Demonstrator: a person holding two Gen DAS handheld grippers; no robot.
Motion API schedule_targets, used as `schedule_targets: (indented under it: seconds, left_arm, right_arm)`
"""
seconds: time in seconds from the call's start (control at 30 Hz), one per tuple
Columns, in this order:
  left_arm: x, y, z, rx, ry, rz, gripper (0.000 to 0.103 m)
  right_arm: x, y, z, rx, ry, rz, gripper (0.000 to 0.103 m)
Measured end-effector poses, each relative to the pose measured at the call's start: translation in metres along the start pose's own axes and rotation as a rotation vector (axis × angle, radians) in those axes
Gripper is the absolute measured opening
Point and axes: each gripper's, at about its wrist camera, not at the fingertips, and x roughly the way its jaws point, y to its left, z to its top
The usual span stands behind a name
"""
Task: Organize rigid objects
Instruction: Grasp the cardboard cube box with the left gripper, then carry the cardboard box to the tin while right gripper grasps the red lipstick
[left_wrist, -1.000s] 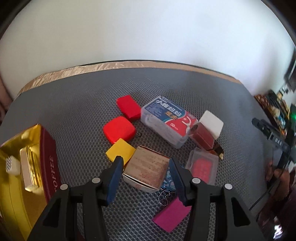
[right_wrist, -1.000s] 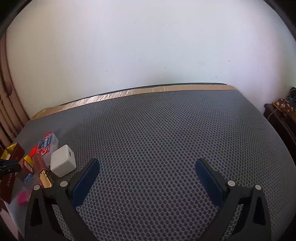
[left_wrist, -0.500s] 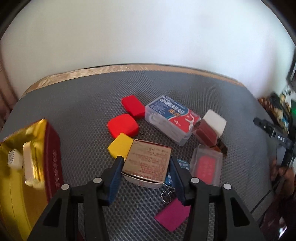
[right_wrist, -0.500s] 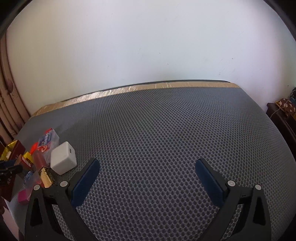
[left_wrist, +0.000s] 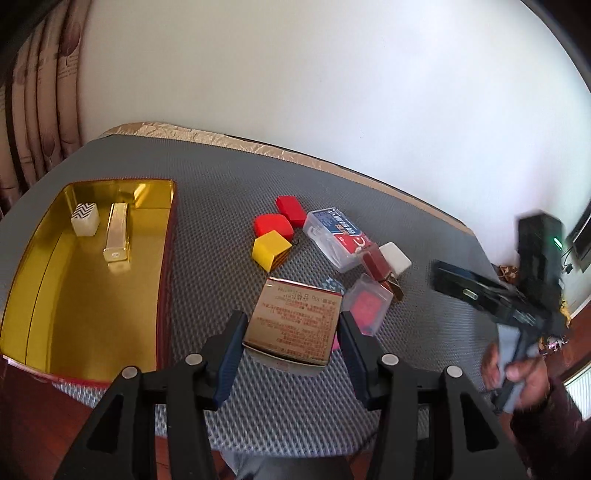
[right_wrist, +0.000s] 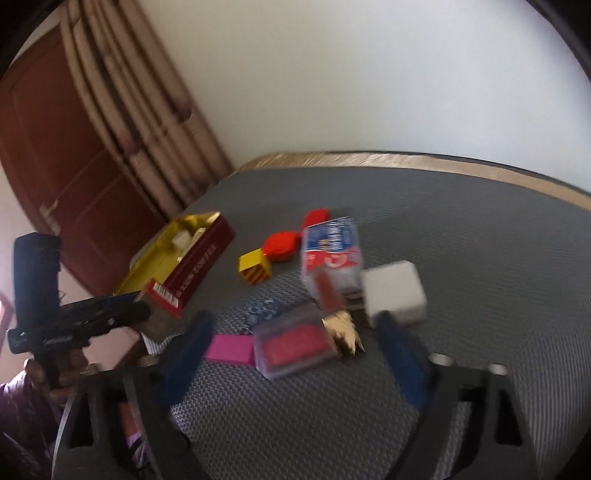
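Your left gripper (left_wrist: 291, 341) is clamped on the tan printed cardboard box (left_wrist: 295, 323), lifted just right of the open gold-lined red tin (left_wrist: 168, 258) — light and crushable, so keep to the flat side walls. Your right gripper (right_wrist: 291, 360) is empty, jaws closing over the clear red-filled plastic case (right_wrist: 295, 345) — slippery. The white cube charger (right_wrist: 393, 291) and pink block (right_wrist: 231, 349) crowd it.

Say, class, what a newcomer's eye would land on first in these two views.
Likely the gold tin at the left, open, with a gold bar and a zigzag cube inside. Next, the printed box clamped in the left gripper. Beyond it, red and yellow blocks lie scattered on the grey mat.
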Motion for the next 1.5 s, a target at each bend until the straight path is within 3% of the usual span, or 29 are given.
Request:
schedule_targets:
  seconds: [0.07, 0.23, 0.3, 0.5, 0.57, 0.63, 0.7, 0.93, 1.1, 1.33, 1.5]
  left_arm:
    - [-0.002, 0.001, -0.001, 0.002, -0.002, -0.003, 0.051]
    - [-0.003, -0.005, -0.004, 0.019, -0.002, -0.015, 0.051]
    - [0.001, -0.004, -0.004, 0.022, 0.013, -0.016, 0.051]
    - [0.007, 0.001, -0.007, 0.007, 0.036, -0.03, 0.051]
    - [0.007, 0.001, -0.008, 0.005, 0.044, -0.032, 0.051]
    - [0.007, 0.0, -0.008, 0.002, 0.041, -0.032, 0.051]
    - [0.004, -0.001, -0.007, 0.003, 0.032, -0.03, 0.051]
    - [-0.031, 0.004, 0.011, 0.0, -0.054, -0.026, 0.051]
    - [-0.044, 0.038, 0.038, 0.003, -0.051, 0.09, 0.051]
    - [0.004, 0.094, 0.075, 0.02, 0.001, 0.238, 0.052]
    - [0.049, 0.128, 0.097, -0.06, 0.05, 0.242, 0.052]
  right_arm:
    - [0.019, 0.002, 0.012, -0.028, 0.068, -0.003, 0.067]
    - [0.045, -0.002, 0.025, -0.046, 0.126, -0.03, 0.056]
    - [0.054, -0.002, 0.026, -0.063, 0.163, -0.062, 0.035]
    - [0.073, -0.006, 0.027, -0.082, 0.222, -0.131, 0.033]
    - [0.078, -0.014, 0.028, -0.049, 0.248, -0.094, 0.033]
    - [0.084, -0.017, 0.027, -0.042, 0.265, -0.11, 0.033]
    - [0.085, -0.016, 0.025, -0.049, 0.269, -0.13, 0.024]
    - [0.045, -0.005, 0.023, -0.031, 0.157, -0.131, 0.019]
    - [0.008, 0.002, 0.025, 0.011, 0.067, -0.088, 0.019]
    - [-0.002, -0.001, 0.027, 0.128, 0.026, 0.003, 0.019]
    - [0.0, -0.005, 0.022, 0.182, 0.027, 0.024, 0.019]
